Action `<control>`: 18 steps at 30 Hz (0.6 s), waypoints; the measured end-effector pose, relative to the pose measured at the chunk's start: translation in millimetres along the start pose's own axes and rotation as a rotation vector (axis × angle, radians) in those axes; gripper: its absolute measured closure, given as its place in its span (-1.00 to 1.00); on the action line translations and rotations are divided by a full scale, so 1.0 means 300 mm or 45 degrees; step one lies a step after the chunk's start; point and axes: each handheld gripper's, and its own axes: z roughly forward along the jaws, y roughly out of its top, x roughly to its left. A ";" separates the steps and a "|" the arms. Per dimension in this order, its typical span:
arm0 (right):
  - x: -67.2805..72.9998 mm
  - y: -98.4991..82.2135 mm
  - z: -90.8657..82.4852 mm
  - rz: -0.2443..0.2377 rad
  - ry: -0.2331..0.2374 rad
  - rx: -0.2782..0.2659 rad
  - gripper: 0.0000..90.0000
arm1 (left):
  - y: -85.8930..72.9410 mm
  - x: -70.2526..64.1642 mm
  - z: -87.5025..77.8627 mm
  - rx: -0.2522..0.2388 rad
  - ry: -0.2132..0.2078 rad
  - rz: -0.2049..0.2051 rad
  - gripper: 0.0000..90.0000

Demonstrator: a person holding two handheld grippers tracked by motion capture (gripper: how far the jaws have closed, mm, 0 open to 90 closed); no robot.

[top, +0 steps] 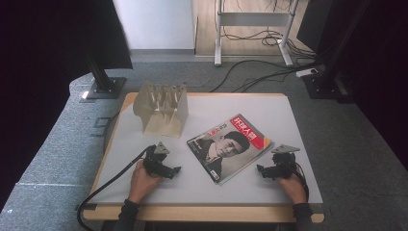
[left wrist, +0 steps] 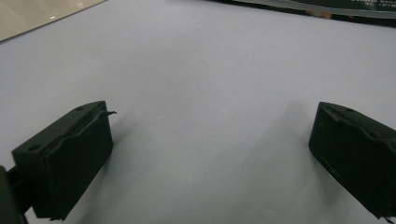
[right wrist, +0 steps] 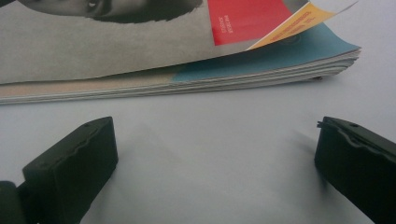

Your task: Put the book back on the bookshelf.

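Observation:
A magazine (top: 228, 146) with a grey cover, a portrait and a red title block lies flat and turned at an angle in the middle of the white table (top: 202, 185). My left gripper (top: 177, 170) rests on the table to its left, jaws open and pointing right, with bare tabletop between them (left wrist: 210, 140). On the other side my right gripper (top: 260, 169) rests low on the table, open, pointing left at the magazine's page edge (right wrist: 187, 84). In the right gripper view the cover's corner curls up a little. Neither gripper touches the magazine.
A pale wooden rack (top: 161, 108) with upright dividers stands at the table's back left. A black cable (top: 108, 180) trails from the left gripper over the front-left edge. Dark stands and loose floor cables lie beyond the table.

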 end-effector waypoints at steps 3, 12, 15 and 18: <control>0.000 0.000 0.000 0.000 0.000 0.001 -1.00 | 0.000 0.000 0.000 0.000 0.000 -0.001 -1.00; -0.001 0.001 -0.001 -0.003 0.000 0.001 -1.00 | 0.002 0.000 0.000 0.001 -0.001 -0.006 -1.00; -0.001 0.003 -0.002 -0.004 0.001 0.003 -1.00 | 0.004 -0.001 0.000 0.006 0.002 -0.010 -1.00; 0.000 0.009 -0.008 -0.013 0.007 0.005 -0.96 | 0.017 0.000 -0.001 0.030 -0.010 0.000 -1.00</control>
